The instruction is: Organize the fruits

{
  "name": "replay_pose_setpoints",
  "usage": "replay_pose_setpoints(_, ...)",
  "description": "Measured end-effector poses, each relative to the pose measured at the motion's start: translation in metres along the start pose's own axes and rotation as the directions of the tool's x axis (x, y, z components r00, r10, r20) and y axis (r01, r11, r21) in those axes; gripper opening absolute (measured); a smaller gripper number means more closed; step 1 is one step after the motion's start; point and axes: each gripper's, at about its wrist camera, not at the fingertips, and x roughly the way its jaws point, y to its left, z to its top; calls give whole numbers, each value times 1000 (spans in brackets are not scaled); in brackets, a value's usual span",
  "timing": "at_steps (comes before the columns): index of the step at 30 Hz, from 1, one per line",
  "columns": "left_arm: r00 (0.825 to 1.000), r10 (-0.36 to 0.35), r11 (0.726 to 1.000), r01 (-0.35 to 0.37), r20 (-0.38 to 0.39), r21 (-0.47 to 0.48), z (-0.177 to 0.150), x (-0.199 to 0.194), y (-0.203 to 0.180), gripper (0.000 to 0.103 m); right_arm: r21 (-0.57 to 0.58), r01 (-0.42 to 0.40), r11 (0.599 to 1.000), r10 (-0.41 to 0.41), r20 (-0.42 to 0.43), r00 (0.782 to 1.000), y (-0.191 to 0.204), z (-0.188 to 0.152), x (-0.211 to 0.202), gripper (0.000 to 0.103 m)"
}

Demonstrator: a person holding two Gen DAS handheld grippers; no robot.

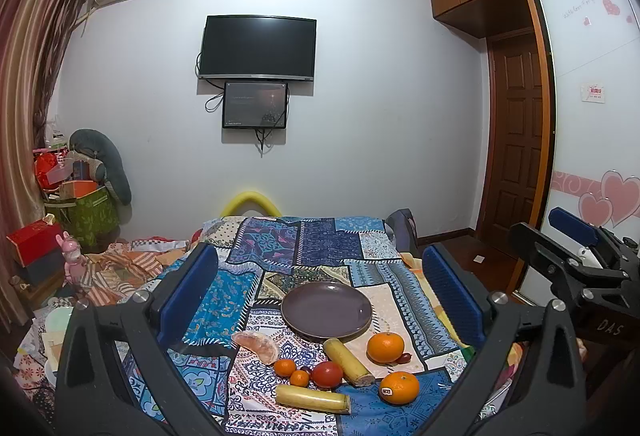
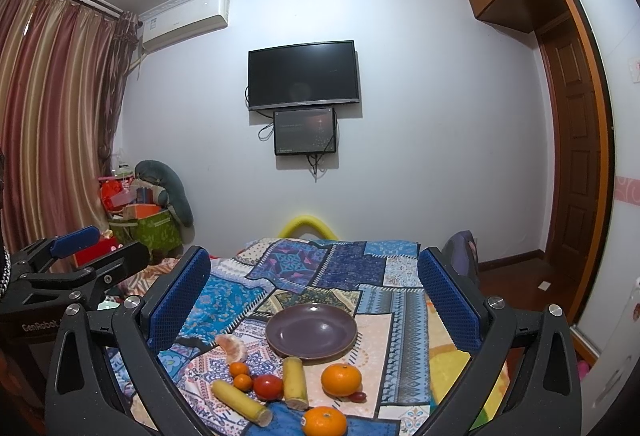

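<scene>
You are holding the left tool (image 1: 320, 284) and the right tool (image 2: 314, 288) spread wide above the bed (image 1: 336, 236), nothing between their fingers. Nearest you, two banana pieces (image 1: 312, 398), oranges (image 1: 399, 388), a tomato (image 1: 327, 374), small tangerines (image 1: 285, 367) and a peeled segment cluster (image 1: 256, 345) are lying on the patchwork cover. Just beyond them, the purple plate (image 1: 327, 310) is sitting bare.

white wall (image 1: 360, 116); mounted tv (image 1: 258, 48); striped curtains (image 2: 52, 108)
</scene>
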Motion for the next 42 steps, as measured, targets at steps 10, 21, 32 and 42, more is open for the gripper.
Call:
replay_pose_setpoints(10, 998, 7, 1000, -6, -58, 19, -7, 17, 2, 103, -10, 20, 1000, -20, -31, 999, -5, -8, 9, 103)
replay_pose_setpoints(21, 955, -1, 995, 30, -297, 93, -51, 82, 10, 103, -40, 67, 997, -76, -284, 956, -36, -64, 67, 103)
replay_pose_setpoints(32, 778, -88, 989, 142, -622, 37, -118, 151, 10, 103, -16, 13, 1000, -19, -541, 841, -55, -116, 99, 103)
replay_pose_setpoints(42, 629, -84, 989, 149, -773, 14, -172, 186, 1, 103, 56, -52, 997, 76, -675, 734, -56, -157, 119, 103)
